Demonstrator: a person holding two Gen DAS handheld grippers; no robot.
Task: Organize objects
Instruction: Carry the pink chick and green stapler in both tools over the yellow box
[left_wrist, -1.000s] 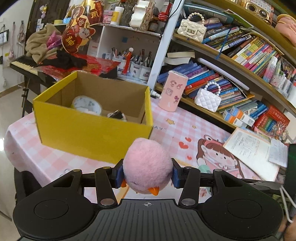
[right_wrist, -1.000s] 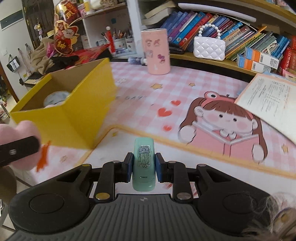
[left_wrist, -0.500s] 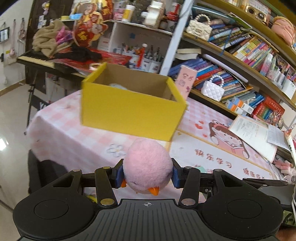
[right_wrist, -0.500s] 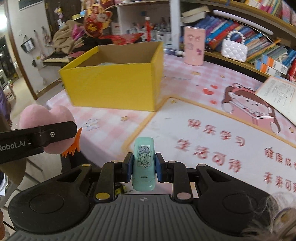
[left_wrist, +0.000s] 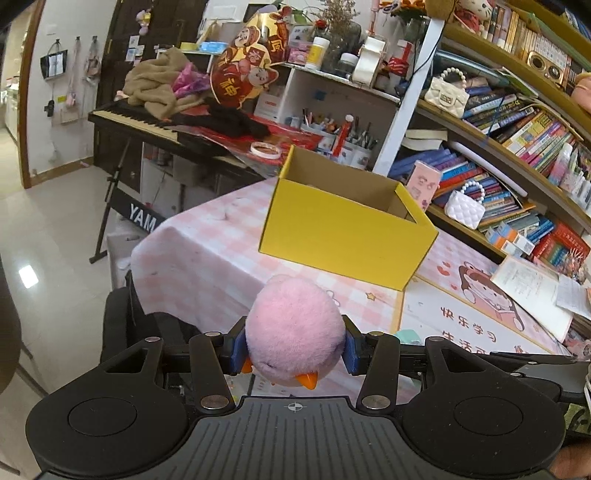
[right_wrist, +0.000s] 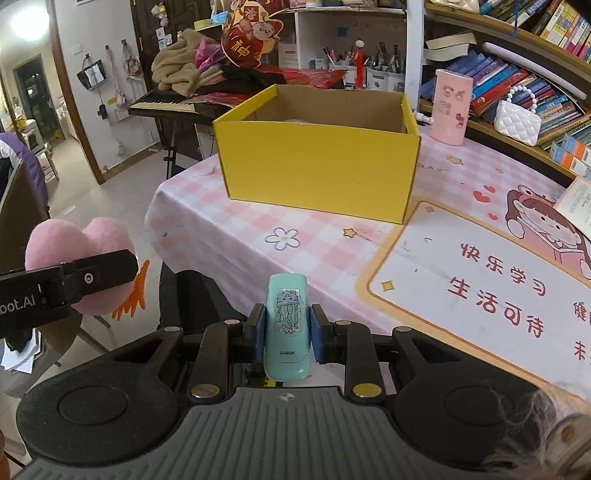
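Near the tabletop's (right_wrist: 229, 229) edge, my left hand-held gripper (left_wrist: 293, 349) clenched the pink plush bird (left_wrist: 293, 332), my right hand-held gripper (right_wrist: 286, 334) the mint stapler (right_wrist: 287, 325); I judged the far yellow box (right_wrist: 317, 166) came next.

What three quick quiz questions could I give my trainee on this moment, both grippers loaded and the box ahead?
1. True or false: the left gripper is shut on the pink plush bird.
2. What does the right gripper hold? A) a pen B) the mint-green stapler C) nothing
3. Fill in: the yellow box stands on the ____ tablecloth.

Key: 1 true; 2 B; 3 pink checked.
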